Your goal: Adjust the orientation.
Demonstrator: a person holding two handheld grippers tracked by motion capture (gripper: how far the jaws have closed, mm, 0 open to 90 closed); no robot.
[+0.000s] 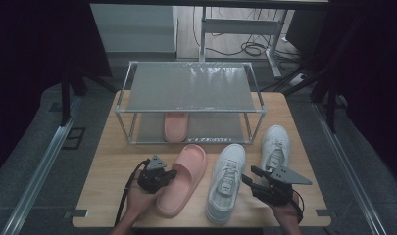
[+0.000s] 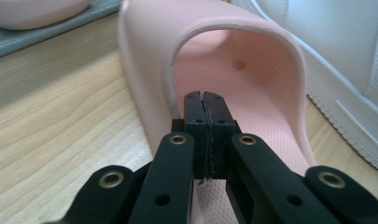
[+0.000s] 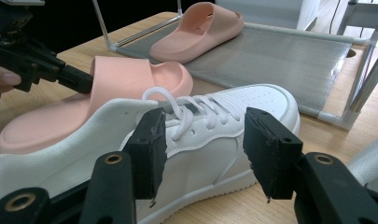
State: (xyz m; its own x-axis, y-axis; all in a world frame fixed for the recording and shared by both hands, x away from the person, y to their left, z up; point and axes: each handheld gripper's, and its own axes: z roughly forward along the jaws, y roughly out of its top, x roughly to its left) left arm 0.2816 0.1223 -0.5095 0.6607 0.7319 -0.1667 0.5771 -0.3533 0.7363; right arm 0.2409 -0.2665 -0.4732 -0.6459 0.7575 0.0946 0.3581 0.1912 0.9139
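Observation:
A pink slipper [image 1: 186, 181] lies on the wooden table [image 1: 108, 166], toe toward the rack. My left gripper [image 1: 172, 173] is shut, pads pressed together with nothing between them. In the left gripper view its tips [image 2: 205, 100] sit at the mouth of the slipper's strap [image 2: 252, 70], close to the strap's left edge. To the right lies a white sneaker [image 1: 228, 181]. My right gripper [image 1: 250, 175] stands open just right of it. In the right gripper view its jaws [image 3: 205, 126] frame the sneaker's laced side [image 3: 200, 158] without touching it.
A two-shelf metal rack [image 1: 191, 88] stands at the back of the table, with a second pink slipper [image 1: 176, 126] on its lower shelf. Another white sneaker [image 1: 275, 144] lies at the right. Bare table lies left of my left hand.

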